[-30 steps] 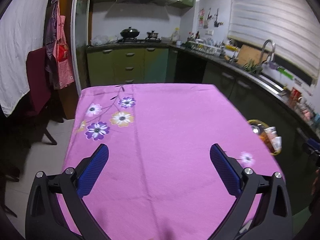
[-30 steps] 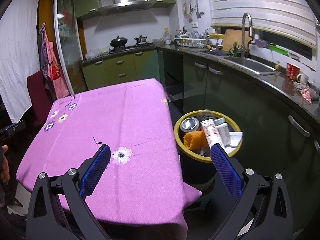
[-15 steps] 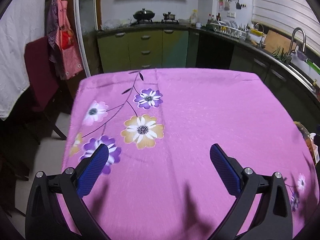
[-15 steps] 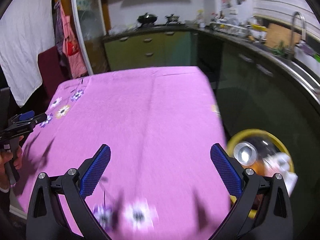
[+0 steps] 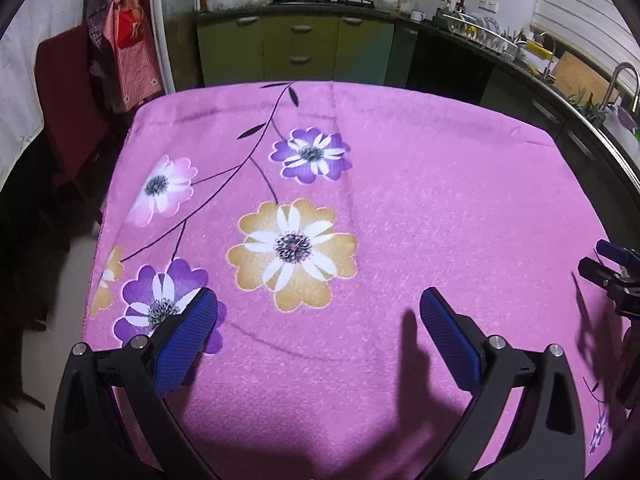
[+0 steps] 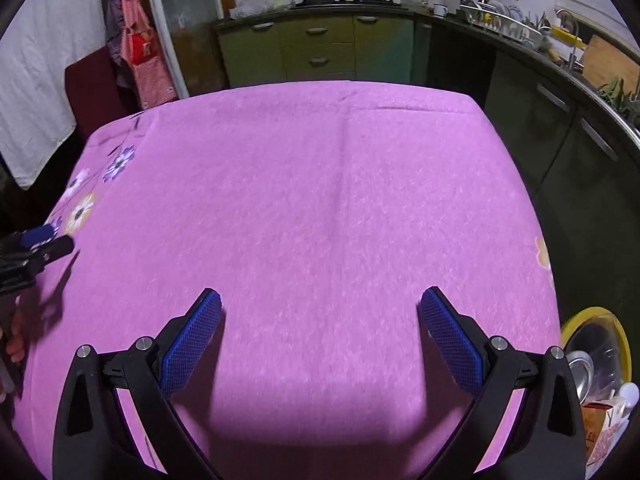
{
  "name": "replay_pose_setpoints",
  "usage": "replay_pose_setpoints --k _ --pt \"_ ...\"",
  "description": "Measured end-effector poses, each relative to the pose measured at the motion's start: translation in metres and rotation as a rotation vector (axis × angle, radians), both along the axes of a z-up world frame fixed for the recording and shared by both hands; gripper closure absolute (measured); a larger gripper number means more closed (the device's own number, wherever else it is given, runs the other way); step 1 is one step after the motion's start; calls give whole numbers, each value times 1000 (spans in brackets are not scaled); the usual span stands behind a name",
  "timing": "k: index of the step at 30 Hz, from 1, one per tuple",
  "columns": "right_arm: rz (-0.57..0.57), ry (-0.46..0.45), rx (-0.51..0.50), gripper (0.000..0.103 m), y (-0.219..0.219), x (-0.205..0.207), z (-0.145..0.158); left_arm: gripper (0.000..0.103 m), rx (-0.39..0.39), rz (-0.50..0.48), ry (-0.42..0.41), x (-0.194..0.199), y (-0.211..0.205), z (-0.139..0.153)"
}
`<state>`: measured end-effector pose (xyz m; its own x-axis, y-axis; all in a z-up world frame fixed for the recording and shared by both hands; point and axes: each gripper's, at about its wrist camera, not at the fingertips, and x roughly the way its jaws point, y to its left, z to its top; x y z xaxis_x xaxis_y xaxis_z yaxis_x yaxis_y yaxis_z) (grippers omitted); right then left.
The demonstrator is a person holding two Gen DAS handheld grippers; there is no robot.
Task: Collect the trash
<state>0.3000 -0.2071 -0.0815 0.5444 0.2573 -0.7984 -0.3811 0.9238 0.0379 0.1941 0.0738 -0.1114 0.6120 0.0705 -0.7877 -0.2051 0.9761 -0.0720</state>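
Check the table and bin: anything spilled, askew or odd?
Nothing stands out. The pink floral tablecloth lies flat with only a faint centre crease, and no trash or spill shows on it. The yellow-rimmed bin beside the table holds the trash inside. Both left tongs and right tongs are open and empty.

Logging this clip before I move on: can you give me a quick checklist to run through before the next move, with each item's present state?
1. Left gripper open and holding nothing: ok.
2. Right gripper open and holding nothing: ok.
3. Pink tablecloth free of trash in both views: ok.
4. Yellow-rimmed bin beside the table's right edge, already holding trash: ok.
5. Grippers apart, right gripper's tip at the left view's right edge: ok.
6. Trash left on the floor or counters: cannot tell.
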Motion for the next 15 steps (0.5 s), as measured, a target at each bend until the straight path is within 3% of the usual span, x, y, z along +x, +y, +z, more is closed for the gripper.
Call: replay_pose_setpoints --k 15 --pt "-32 10 -55 3 5 0 -6 5 49 -2 42 18 2 -4"
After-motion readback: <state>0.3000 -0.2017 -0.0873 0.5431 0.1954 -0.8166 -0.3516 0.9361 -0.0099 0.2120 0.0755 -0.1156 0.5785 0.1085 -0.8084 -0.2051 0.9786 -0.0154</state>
